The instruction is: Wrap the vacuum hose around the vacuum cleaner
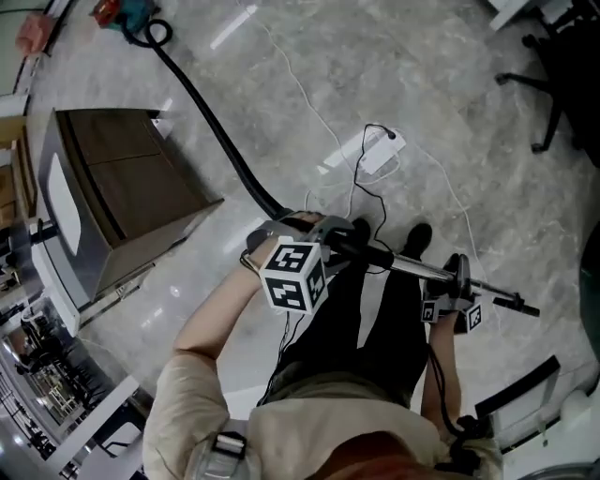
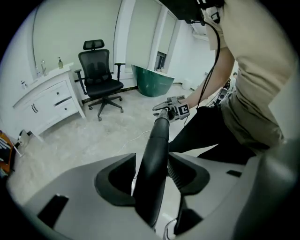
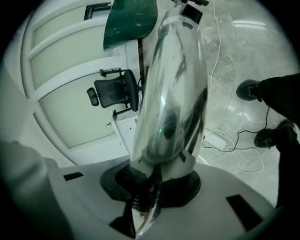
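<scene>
Two claws, both loaded: left claw clamped on the black end of the vacuum hose; right claw closed tight on the shiny wand; both held up off the floor; hose trails across the floor to the vacuum cleaner, well apart at top left; step reads as gathering the hose end, no wrap yet; next likely needs carrying the wand to the cleaner and looping hose round its body, clear of the white cable.
</scene>
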The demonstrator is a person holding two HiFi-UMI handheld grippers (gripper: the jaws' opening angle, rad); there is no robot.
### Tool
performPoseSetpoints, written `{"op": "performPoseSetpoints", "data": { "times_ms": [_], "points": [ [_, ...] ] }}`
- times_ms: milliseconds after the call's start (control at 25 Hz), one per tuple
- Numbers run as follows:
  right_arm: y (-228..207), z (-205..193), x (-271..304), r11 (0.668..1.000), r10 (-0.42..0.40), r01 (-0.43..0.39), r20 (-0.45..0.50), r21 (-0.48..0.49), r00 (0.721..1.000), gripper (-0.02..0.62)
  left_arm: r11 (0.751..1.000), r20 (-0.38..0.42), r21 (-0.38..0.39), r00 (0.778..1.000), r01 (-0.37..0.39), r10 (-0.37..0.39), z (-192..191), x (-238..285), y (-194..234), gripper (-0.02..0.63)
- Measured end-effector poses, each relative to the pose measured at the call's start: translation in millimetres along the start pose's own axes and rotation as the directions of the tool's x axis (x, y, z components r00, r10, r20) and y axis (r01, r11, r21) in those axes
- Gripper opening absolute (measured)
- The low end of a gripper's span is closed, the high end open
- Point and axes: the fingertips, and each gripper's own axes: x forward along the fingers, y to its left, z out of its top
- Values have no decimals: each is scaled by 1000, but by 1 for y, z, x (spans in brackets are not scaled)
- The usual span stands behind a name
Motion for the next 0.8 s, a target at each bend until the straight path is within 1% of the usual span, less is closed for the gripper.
{"op": "performPoseSetpoints", "data": {
  "times_ms": [80, 160, 240, 280, 360, 440, 520, 560, 640, 720, 800],
  "points": [
    [20, -21, 12, 1000, 23, -23, -49, -17, 999, 98, 999, -22, -7, 999, -45, 45, -5, -26, -4, 201],
    [35, -40, 24, 999, 45, -47, -93, -21, 995, 98, 994, -42, -36, 994, -99, 97, -13, -56, -4, 201],
    [52, -53, 42, 997, 62, -67, -136, -31, 989, 98, 981, -40, -93, 986, -167, 164, -19, -91, 3, 201],
    [62, -58, 52, 996, 69, -75, -155, -37, 986, 100, 970, -37, -128, 978, -207, 203, -23, -109, 8, 201],
    [80, -70, 71, 995, 79, -90, -187, -47, 979, 100, 938, -36, -195, 958, -285, 283, -32, -143, 14, 201],
    [99, -89, 83, 992, 97, -111, -220, -54, 971, 100, 903, -21, -252, 934, -349, 355, -38, -172, 10, 201],
    [115, -117, 91, 990, 111, -128, -257, -52, 960, 101, 865, 1, -290, 903, -410, 429, -40, -198, 3, 201],
    [120, -131, 92, 990, 112, -131, -273, -52, 955, 101, 850, 12, -301, 890, -432, 456, -39, -210, -1, 201],
    [130, -158, 94, 990, 104, -126, -308, -55, 946, 103, 836, 53, -315, 872, -448, 487, -29, -233, -9, 201],
    [144, -185, 100, 990, 94, -124, -354, -63, 931, 103, 832, 105, -317, 855, -455, 507, -12, -251, -13, 201],
    [156, -212, 104, 989, 90, -128, -403, -68, 911, 103, 834, 116, -282, 846, -474, 520, -1, -256, -14, 201]
  ]
}}
